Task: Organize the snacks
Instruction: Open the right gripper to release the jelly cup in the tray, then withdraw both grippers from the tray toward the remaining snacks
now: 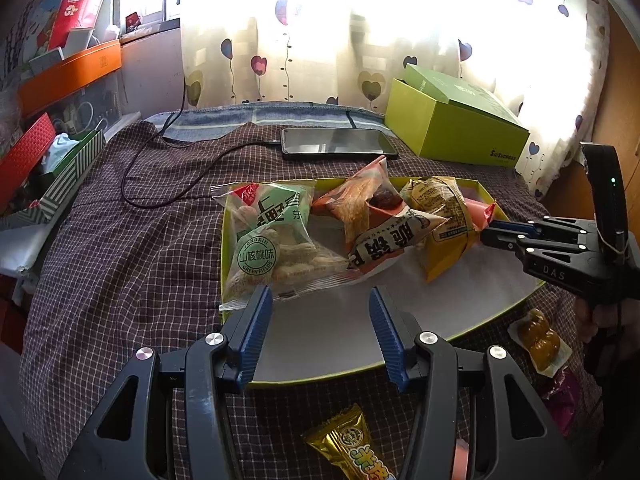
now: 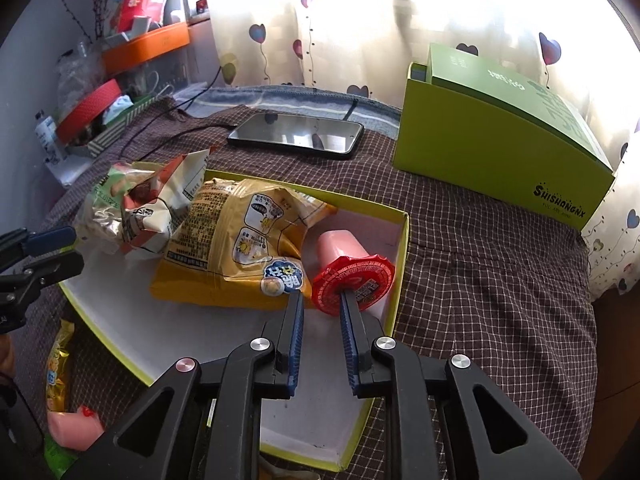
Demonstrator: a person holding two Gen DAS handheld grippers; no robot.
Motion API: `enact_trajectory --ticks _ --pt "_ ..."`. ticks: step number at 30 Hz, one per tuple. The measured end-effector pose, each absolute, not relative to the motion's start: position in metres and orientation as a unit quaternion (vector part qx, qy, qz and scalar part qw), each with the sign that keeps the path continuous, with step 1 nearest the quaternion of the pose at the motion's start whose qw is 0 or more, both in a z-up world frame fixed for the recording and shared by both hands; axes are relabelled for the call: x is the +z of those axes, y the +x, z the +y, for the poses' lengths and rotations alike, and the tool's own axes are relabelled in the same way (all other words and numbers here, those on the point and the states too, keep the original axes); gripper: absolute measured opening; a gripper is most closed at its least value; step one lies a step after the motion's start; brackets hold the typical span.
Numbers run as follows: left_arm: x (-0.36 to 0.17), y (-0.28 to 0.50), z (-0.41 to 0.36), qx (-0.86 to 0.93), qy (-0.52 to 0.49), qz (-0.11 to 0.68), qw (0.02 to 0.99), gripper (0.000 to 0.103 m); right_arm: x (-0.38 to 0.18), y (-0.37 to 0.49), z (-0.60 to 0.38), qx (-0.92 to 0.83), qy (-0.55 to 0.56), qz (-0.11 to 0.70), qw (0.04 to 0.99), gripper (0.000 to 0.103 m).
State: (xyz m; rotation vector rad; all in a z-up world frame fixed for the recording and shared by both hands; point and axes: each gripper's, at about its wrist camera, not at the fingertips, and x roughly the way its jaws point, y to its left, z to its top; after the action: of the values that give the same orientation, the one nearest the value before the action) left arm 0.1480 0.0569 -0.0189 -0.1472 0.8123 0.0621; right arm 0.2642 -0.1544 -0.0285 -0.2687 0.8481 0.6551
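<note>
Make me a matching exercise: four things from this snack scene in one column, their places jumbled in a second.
1 phone
2 pink cup
3 gold candy
4 peanut bag

A in the tray, pinched at its red lid by the right tongs
B on the cloth in front of the tray, below the left tongs
C behind the tray, cable plugged in
D at the tray's left end

Pairs: 1-C, 2-A, 3-B, 4-D
</note>
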Motion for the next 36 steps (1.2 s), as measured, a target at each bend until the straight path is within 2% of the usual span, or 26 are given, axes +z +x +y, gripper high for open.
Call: enact_trajectory --ticks 7,12,36 --pt "-0.016 0.137 0.057 0.052 -0.081 0.389 0.916 0.052 -0.008 0.22 -0.168 0.317 -0.129 0.379 0.86 0.033" --pt "-0.002 0.113 0.05 0.06 -0.093 0.369 0.923 0.052 0.008 0.179 -0.174 0.314 -0.129 0.362 0.868 0.037" --pt "0.01 0.022 0.015 0.04 -0.112 0.368 0.922 0.052 0.028 0.071 -0.183 0.299 -0.16 0.335 0.879 0.038"
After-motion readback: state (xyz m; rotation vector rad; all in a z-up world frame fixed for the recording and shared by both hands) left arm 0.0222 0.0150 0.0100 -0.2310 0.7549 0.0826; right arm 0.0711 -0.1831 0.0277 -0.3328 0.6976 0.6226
